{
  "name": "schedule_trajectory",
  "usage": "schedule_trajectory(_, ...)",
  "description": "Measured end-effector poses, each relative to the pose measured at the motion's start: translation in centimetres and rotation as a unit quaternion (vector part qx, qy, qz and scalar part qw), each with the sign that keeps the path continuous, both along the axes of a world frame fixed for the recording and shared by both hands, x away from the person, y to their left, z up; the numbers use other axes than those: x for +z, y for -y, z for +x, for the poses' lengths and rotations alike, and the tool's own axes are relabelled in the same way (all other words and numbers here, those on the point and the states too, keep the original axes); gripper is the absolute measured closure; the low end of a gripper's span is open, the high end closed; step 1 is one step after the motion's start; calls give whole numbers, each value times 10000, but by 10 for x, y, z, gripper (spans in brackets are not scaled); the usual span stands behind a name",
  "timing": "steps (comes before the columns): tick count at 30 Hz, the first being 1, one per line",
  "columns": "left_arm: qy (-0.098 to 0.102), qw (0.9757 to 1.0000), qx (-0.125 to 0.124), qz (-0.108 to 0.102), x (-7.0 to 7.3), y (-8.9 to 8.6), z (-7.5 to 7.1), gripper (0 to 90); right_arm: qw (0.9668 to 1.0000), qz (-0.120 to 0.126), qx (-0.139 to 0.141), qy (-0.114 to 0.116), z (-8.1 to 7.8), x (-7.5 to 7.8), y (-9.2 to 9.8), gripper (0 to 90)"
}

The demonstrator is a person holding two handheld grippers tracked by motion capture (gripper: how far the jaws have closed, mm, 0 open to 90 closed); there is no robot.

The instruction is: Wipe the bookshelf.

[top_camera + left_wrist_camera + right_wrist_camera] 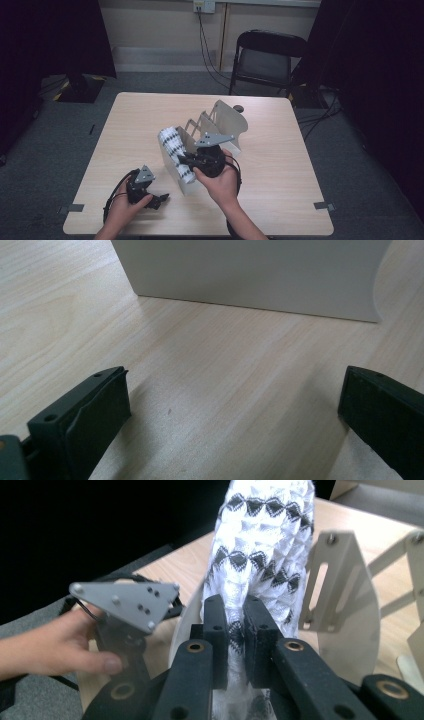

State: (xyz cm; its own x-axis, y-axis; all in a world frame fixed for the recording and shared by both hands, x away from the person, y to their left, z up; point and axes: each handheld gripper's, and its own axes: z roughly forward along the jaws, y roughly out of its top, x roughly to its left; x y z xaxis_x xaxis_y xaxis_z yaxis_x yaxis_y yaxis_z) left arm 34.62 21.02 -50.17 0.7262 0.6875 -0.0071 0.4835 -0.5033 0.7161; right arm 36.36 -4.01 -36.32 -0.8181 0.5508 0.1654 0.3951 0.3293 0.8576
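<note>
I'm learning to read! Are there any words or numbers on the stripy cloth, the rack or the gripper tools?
No words, numbers or signs can be read anywhere.
The cloth has only a black-and-white zigzag pattern.
The rack, the table, the right gripper and the left gripper are bare of writing.

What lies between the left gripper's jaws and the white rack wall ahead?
Bare table, per the left gripper view: the left gripper stands open short of the rack wall.
</note>
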Motion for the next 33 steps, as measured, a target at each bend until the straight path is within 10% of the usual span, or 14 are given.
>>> schedule_trajectory(21, -16, 10000, -35, 21, 0, 0, 0, 0, 9926, -763, -139, -930, 8, -117, -6, 821)
schedule_trajectory(27, -16, 10000, -35, 24, 0, 0, 0, 0, 9933, -731, -85, -892, 8, -108, -5, 821)
schedule_trajectory(33, -16, 10000, -34, 23, 0, 0, 0, 0, 9978, -454, -33, -478, 9, -63, -3, 821)
